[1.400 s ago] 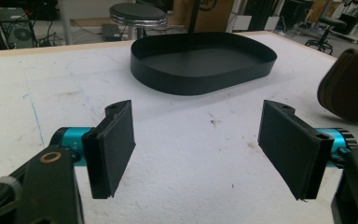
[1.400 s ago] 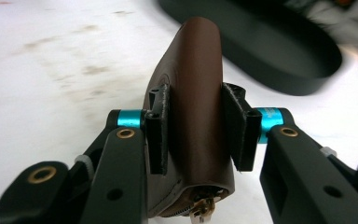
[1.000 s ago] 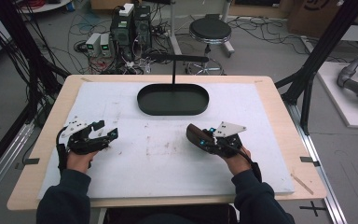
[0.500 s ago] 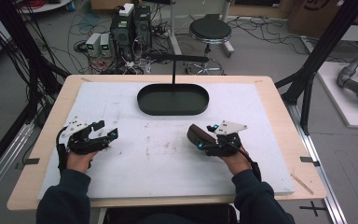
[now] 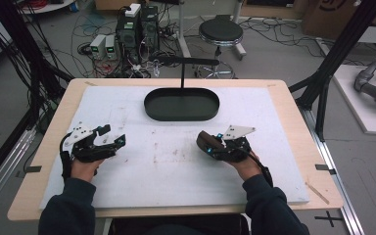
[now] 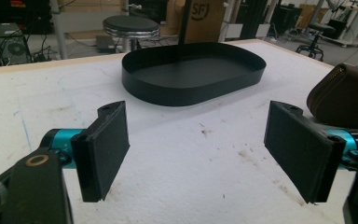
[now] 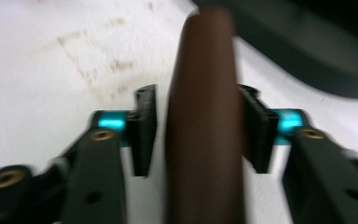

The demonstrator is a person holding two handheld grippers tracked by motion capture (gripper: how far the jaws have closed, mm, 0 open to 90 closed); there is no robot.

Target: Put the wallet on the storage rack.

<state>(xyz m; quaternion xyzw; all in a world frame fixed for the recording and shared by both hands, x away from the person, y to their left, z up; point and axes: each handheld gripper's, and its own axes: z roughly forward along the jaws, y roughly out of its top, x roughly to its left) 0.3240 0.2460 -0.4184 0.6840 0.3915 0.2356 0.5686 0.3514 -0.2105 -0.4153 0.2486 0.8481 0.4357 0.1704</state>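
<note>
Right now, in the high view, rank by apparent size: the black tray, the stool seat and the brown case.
1. black tray, clearly largest.
2. stool seat, though it sits farther from the camera.
3. brown case, smallest; the right gripper hides part of it.

Brown case (image 7: pixel 203 116), black oval tray (image 5: pixel 181 104), stained white mat (image 5: pixel 166 166)

2 hand-held grippers (image 5: pixel 111 136) (image 5: pixel 206 142); 1 brown case (image 5: pixel 208 141); 1 black tray (image 5: pixel 181 105); 1 stool (image 5: pixel 221 30)
</note>
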